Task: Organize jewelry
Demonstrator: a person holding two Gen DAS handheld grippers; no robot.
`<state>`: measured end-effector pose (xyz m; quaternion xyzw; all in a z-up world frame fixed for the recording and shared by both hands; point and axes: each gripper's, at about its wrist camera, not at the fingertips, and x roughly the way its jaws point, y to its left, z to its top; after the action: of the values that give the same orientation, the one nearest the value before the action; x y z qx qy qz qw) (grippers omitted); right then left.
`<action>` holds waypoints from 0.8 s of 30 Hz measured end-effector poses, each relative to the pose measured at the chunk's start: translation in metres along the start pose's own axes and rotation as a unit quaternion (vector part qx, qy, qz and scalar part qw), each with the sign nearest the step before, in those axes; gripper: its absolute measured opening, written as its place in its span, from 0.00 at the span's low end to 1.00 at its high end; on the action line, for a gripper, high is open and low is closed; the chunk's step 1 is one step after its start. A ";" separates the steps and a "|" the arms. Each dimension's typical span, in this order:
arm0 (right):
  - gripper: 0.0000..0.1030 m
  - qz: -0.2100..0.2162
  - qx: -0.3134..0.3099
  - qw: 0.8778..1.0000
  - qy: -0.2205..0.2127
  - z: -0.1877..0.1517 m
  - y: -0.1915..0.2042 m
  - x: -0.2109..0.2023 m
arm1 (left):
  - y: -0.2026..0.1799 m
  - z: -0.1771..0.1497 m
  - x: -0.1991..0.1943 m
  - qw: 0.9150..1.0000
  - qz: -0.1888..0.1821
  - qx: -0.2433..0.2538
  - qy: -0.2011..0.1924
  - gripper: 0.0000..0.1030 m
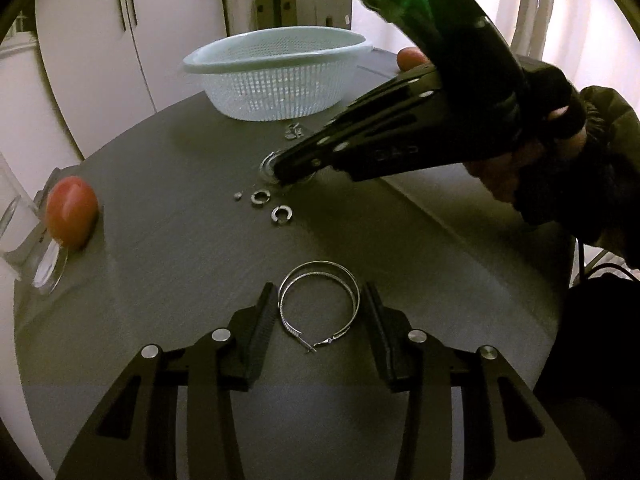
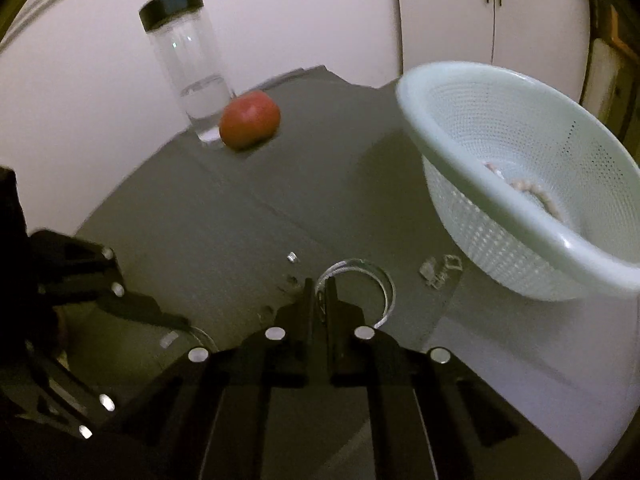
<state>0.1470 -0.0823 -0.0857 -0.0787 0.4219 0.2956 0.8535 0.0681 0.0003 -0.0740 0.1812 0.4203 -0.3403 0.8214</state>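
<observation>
From the left wrist view, the left tool (image 1: 318, 312) stands open low over the dark grey table (image 1: 160, 264), its two fingers either side of a pair of large hoop earrings (image 1: 318, 306) that lie overlapped on the surface; the pads look just beside the hoops, though contact cannot be confirmed. Further off, the right tool (image 1: 280, 170) reaches down to a clear bangle (image 1: 267, 164). Two small ring cuffs (image 1: 271, 205) and a tiny bead (image 1: 237, 196) lie just beside it, and a small clear clasp-like piece (image 1: 294, 131) sits nearer the pale mesh basket (image 1: 276, 76). An orange-red fruit (image 1: 71, 212) rests at the table's left edge, touching a glass jar (image 1: 24, 240); a second fruit (image 1: 410, 58) shows behind the right tool.

From the right wrist view, the right tool (image 2: 319, 300) has its fingers drawn nearly together on the rim of the clear bangle (image 2: 380, 280), apparently gripping it. The basket (image 2: 540, 216) stands near on the right and already holds a string of pale beads (image 2: 536, 196).

The step in hand appears to be picking up the bangle; the next move likely calls for lifting it clear and carrying it over the basket rim, while the left tool closes on the hoops.

White cabinet doors (image 1: 100, 40) back the table in dim light.
</observation>
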 end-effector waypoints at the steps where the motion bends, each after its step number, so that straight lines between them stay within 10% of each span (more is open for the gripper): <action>1: 0.06 -0.007 -0.003 1.000 -0.002 -0.002 0.001 -0.002 | 0.000 0.000 -0.001 1.000 0.002 0.000 0.003 0.40; 6: 0.09 -0.015 -0.003 1.000 -0.017 -0.009 -0.001 -0.015 | -0.001 -0.004 -0.004 1.000 0.010 -0.004 0.014 0.40; 10: 0.47 -0.032 0.001 0.999 -0.022 -0.010 -0.003 -0.020 | -0.002 -0.005 -0.006 1.000 0.012 -0.009 0.019 0.39; 24: 0.50 -0.072 0.022 0.997 -0.007 -0.005 -0.009 0.001 | -0.005 0.000 -0.024 1.000 0.022 -0.009 0.007 0.39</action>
<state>0.1489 -0.0911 -0.0905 -0.0880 0.4154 0.2241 0.8772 0.0546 0.0072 -0.0547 0.1851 0.4256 -0.3168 0.8272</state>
